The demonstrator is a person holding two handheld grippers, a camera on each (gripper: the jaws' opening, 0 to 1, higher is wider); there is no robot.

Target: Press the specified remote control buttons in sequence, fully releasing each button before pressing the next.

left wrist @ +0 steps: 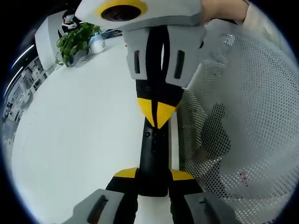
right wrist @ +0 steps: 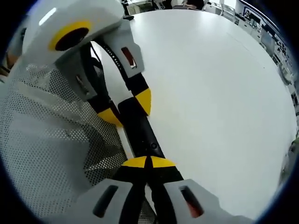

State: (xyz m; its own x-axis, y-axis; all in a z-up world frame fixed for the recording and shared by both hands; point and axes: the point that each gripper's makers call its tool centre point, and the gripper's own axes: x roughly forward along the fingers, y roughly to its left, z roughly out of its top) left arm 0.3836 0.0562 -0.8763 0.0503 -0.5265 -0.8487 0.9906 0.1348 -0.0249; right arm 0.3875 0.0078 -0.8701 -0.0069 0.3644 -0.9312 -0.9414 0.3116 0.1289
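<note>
white tabletop [left wrist: 79,140] spreads wide behind everything, seen in both views, its near edge running beside a person's white perforated mesh clothing [left wrist: 247,140].

the black remote control [left wrist: 153,158] sits just above that edge, long and slim, with small round buttons faintly visible on its upper face. in the left gripper view the left gripper [left wrist: 153,184] rises from the bottom and its two yellow-tipped jaws stand a remote's width apart, one against each side of the remote's near end, clamping it. in the right gripper view the same remote [right wrist: 142,133] runs diagonally, and the left gripper [right wrist: 128,108] appears at upper left with its yellow pads on either side of the remote's far end.

the right gripper [right wrist: 148,163] has its jaws brought together so that the yellow tips meet, with no gap between them, and that joined tip rests on the remote's upper face near its buttons. in the left gripper view the right gripper [left wrist: 158,112] comes down from the top, its closed yellow point touching the remote's top surface.

further out, a green potted plant [left wrist: 74,42] stands at the far edge of the table, with a pale bottle [left wrist: 97,43] just beside it. office furniture shows dimly beyond the table.
</note>
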